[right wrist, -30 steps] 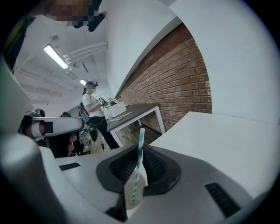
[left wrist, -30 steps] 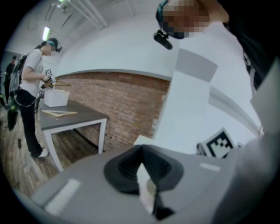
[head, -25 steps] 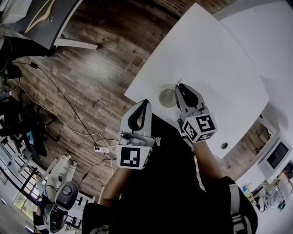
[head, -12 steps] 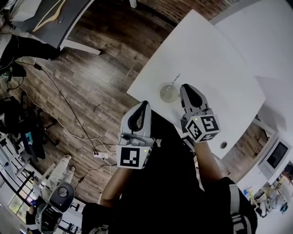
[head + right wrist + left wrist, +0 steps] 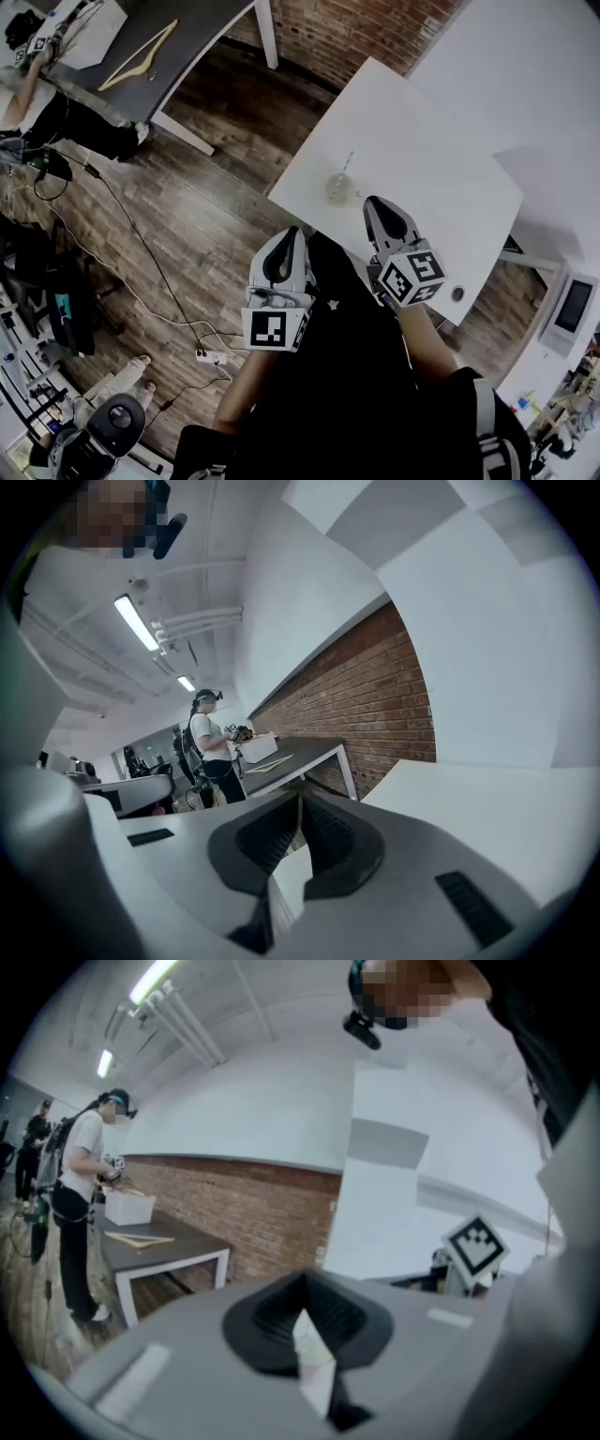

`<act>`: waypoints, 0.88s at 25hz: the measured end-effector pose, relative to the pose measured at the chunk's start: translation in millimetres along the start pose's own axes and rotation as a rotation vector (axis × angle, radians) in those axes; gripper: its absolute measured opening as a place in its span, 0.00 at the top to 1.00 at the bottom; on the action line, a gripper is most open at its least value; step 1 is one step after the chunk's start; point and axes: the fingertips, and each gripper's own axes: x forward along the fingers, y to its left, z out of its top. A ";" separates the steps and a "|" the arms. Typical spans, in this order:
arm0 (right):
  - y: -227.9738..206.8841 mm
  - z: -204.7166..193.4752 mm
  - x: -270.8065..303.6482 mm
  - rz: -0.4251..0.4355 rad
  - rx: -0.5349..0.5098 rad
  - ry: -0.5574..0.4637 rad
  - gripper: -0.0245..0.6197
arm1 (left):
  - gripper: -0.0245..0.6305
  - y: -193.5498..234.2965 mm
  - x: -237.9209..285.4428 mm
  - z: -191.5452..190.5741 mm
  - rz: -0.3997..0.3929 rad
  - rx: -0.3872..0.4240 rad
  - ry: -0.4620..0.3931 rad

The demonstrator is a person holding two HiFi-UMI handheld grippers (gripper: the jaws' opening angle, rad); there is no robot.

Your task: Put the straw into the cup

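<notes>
A clear cup (image 5: 338, 188) stands near the front-left edge of the white table (image 5: 441, 159). A thin straw (image 5: 348, 163) sticks up out of it, leaning toward the far side. My right gripper (image 5: 373, 201) is held up a short way to the cup's right and nearer me, its jaws shut and empty. My left gripper (image 5: 292, 232) hovers off the table over the wooden floor, also shut on nothing. In the left gripper view the left gripper (image 5: 302, 1288) points at a brick wall, and in the right gripper view the right gripper (image 5: 298, 801) points the same way. Neither gripper view shows the cup.
A dark desk (image 5: 178, 37) with a wooden hanger (image 5: 141, 58) stands at the upper left, with a person (image 5: 52, 117) beside it. Cables (image 5: 131, 225) run over the wooden floor. A small round fitting (image 5: 457, 294) sits near the table's right edge. An office chair (image 5: 108, 427) is at the lower left.
My right gripper has drawn back from the cup and straw, which now stand apart from it. Both grippers sit farther from the table, and more of the room shows.
</notes>
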 end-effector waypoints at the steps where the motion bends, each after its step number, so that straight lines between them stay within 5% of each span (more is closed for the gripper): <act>1: 9.4 -0.6 -11.8 -0.003 0.000 -0.011 0.94 | 0.96 -2.4 -9.8 -0.7 -0.007 0.001 -0.001; 11: 60.1 -1.5 -118.8 -0.042 -0.045 -0.103 0.94 | 0.96 -45.8 -78.7 6.7 -0.064 0.017 -0.043; 22: 55.0 9.0 -152.9 -0.007 -0.049 -0.150 0.94 | 0.96 -74.7 -89.6 17.9 -0.031 0.036 -0.070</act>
